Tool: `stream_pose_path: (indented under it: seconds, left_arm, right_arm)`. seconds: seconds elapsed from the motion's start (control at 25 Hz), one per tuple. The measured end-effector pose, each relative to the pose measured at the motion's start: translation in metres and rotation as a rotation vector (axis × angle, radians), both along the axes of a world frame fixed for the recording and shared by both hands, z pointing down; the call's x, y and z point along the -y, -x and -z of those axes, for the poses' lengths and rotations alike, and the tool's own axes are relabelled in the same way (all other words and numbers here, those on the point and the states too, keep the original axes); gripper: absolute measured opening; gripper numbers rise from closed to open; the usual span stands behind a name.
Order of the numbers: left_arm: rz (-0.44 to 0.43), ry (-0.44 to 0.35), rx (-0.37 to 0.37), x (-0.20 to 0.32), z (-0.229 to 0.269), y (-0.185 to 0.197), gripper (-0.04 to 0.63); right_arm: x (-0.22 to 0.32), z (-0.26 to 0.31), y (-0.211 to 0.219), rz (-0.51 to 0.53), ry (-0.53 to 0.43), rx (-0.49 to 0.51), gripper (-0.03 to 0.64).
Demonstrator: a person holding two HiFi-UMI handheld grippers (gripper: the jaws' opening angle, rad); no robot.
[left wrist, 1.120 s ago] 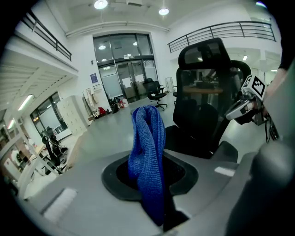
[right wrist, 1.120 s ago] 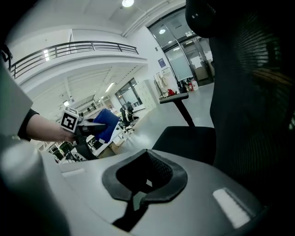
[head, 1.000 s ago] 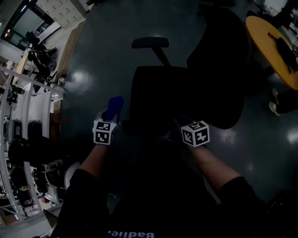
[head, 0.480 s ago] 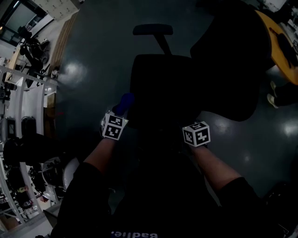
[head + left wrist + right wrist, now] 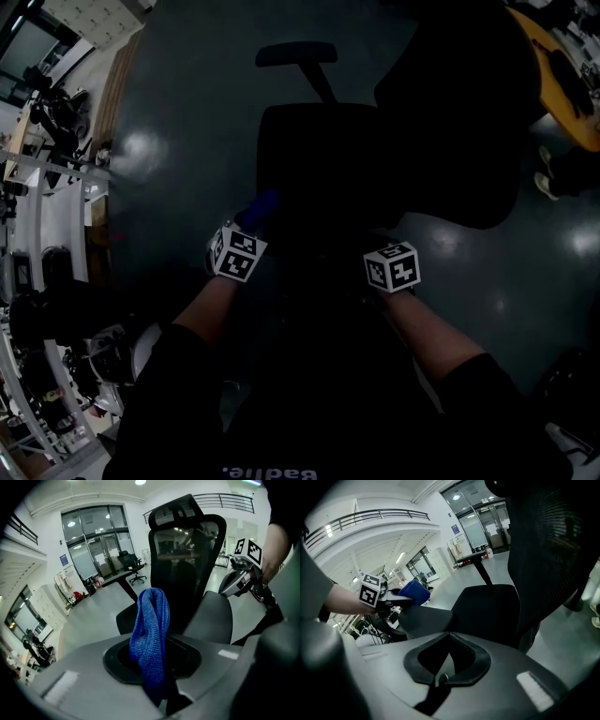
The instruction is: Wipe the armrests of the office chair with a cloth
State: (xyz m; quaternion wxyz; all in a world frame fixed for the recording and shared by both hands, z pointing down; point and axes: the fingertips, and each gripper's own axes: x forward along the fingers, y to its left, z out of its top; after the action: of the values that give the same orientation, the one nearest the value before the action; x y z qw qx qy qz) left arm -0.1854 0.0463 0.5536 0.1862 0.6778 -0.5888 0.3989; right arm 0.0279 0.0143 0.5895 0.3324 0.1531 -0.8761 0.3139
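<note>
The head camera looked steeply down on the office chair from above its near side, taking in seat and backrest. The left gripper camera sat low and close beside the seat, facing the backrest. The right gripper camera sat low, nearer the backrest, facing across the seat toward the far armrest. Each gripper view caught the other gripper. All three views shared the seat and the cloth.

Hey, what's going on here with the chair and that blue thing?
A person is at a black office chair with a gripper in each hand. The left gripper has its jaws shut on a blue cloth, held at the end of an armrest; contact isn't clear. The right gripper is shut and empty.
</note>
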Motion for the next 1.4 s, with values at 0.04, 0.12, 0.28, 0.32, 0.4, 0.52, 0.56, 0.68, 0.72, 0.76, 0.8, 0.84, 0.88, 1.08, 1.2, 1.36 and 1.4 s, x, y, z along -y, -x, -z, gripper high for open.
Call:
stream_pose_path:
  seconds: [0.04, 0.12, 0.28, 0.32, 0.4, 0.52, 0.56, 0.68, 0.72, 0.76, 0.8, 0.84, 0.88, 1.08, 1.2, 1.36, 1.4]
  left_arm:
    - [-0.008, 0.002, 0.002, 0.002, 0.000, -0.003, 0.100]
    - [-0.020, 0.008, 0.000, 0.005, -0.001, -0.010, 0.100]
    - [-0.040, 0.018, 0.001, 0.009, 0.000, -0.020, 0.100]
    - [-0.048, 0.020, 0.001, 0.010, 0.000, -0.023, 0.100]
    - [-0.063, 0.024, 0.000, 0.012, 0.000, -0.029, 0.100]
    - [-0.089, 0.022, -0.015, 0.017, 0.001, -0.042, 0.101]
    - [-0.102, 0.019, -0.023, 0.020, 0.002, -0.049, 0.101]
    - [-0.149, 0.008, -0.047, 0.032, 0.003, -0.076, 0.101]
    - [-0.164, 0.005, -0.054, 0.035, 0.004, -0.085, 0.101]
    - [-0.175, 0.003, -0.060, 0.039, 0.004, -0.093, 0.101]
    - [-0.186, 0.001, -0.066, 0.042, 0.004, -0.100, 0.101]
    - [-0.195, 0.000, -0.071, 0.045, 0.005, -0.107, 0.101]
    - [-0.203, -0.002, -0.075, 0.048, 0.006, -0.114, 0.101]
    - [-0.226, -0.004, -0.094, 0.066, 0.012, -0.143, 0.101]
    - [-0.229, -0.005, -0.101, 0.073, 0.013, -0.156, 0.101]
    - [-0.227, -0.007, -0.112, 0.079, 0.011, -0.170, 0.101]
    - [-0.221, -0.010, -0.118, 0.082, 0.012, -0.174, 0.101]
  right_arm:
    - [-0.001, 0.000, -0.001, 0.000, 0.003, 0.002, 0.003]
    - [-0.004, -0.001, -0.002, -0.003, 0.010, 0.007, 0.003]
    - [-0.009, -0.004, -0.003, 0.005, 0.018, 0.011, 0.003]
    - [-0.010, -0.004, -0.003, 0.008, 0.019, 0.011, 0.003]
    - [-0.011, -0.004, -0.002, 0.012, 0.021, 0.013, 0.003]
    - [-0.012, -0.003, -0.001, 0.019, 0.024, 0.016, 0.003]
    - [-0.013, -0.003, -0.001, 0.024, 0.024, 0.018, 0.003]
    - [-0.013, -0.003, 0.000, 0.041, 0.025, 0.020, 0.003]
    - [-0.013, -0.003, 0.000, 0.046, 0.025, 0.020, 0.003]
    - [-0.013, -0.003, 0.001, 0.049, 0.025, 0.020, 0.003]
    - [-0.013, -0.002, 0.001, 0.052, 0.025, 0.021, 0.003]
    - [-0.013, -0.001, 0.001, 0.053, 0.026, 0.022, 0.003]
    - [-0.013, 0.000, 0.001, 0.054, 0.027, 0.023, 0.003]
    - [-0.006, 0.007, -0.003, 0.059, 0.036, 0.034, 0.003]
    - [-0.004, 0.010, -0.004, 0.064, 0.038, 0.044, 0.003]
    - [-0.007, 0.007, -0.002, 0.078, 0.045, 0.061, 0.003]
    - [-0.007, 0.007, -0.003, 0.083, 0.047, 0.064, 0.003]
